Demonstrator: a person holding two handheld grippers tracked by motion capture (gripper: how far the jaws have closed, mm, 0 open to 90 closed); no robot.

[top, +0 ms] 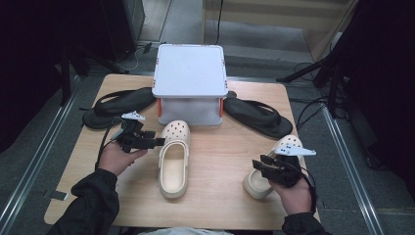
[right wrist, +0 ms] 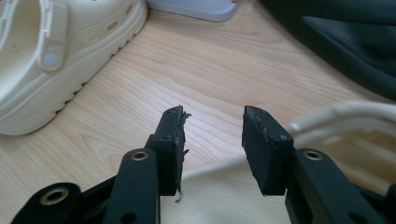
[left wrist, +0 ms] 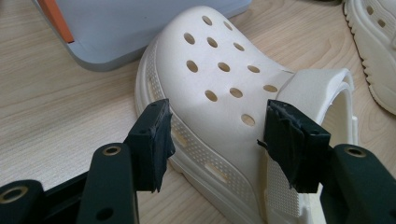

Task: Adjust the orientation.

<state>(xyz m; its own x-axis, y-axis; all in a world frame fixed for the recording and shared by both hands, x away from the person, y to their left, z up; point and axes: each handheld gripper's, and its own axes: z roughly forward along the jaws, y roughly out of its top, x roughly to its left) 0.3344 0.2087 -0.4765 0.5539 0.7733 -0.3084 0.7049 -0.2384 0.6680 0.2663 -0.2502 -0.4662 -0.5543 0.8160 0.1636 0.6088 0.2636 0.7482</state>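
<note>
Two cream clogs lie on the wooden table (top: 220, 147). The left clog (top: 173, 161) (left wrist: 219, 70) points its perforated toe at the box. My left gripper (top: 157, 142) (left wrist: 219, 116) is open, level with that clog's toe on its left side, and the toe and strap show between the spread pads. The right clog (top: 288, 143) (right wrist: 224, 196) lies near the table's right front corner. My right gripper (top: 259, 164) (right wrist: 212, 119) hovers over its heel opening, jaws apart, with bare wood showing through the gap. The left clog (right wrist: 56, 60) also appears in the right gripper view.
A pale grey box (top: 190, 73) with orange clips stands at the back centre. A black flip-flop (top: 117, 105) lies to its left and another (top: 257, 116) (right wrist: 336, 42) to its right. Bare wood spans the space between the clogs.
</note>
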